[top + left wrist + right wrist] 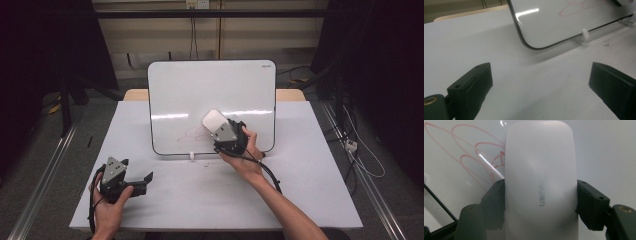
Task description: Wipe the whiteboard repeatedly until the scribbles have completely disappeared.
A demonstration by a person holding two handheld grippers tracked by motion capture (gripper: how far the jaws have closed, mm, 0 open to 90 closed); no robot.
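Observation:
A white whiteboard (210, 85) stands tilted back at the middle of the table, with faint red scribbles (192, 132) low on its face. My right gripper (218, 128) is shut on a white eraser (212, 120) and holds it flat against the board, just right of the scribbles. In the right gripper view the eraser (540, 170) sits between both jaws of the right gripper (540, 195), with red loops (474, 157) to its left. My left gripper (136, 169) rests low at the table's front left, open and holding nothing. The left gripper (540, 75) points at the board's lower corner (534, 30).
The table wears a white cover (300, 190). A small white foot (191, 156) props the board's bottom edge, and small dark specks (606, 44) lie near it. A black cable (267, 172) trails from the right gripper along the forearm. Dark stands flank the table.

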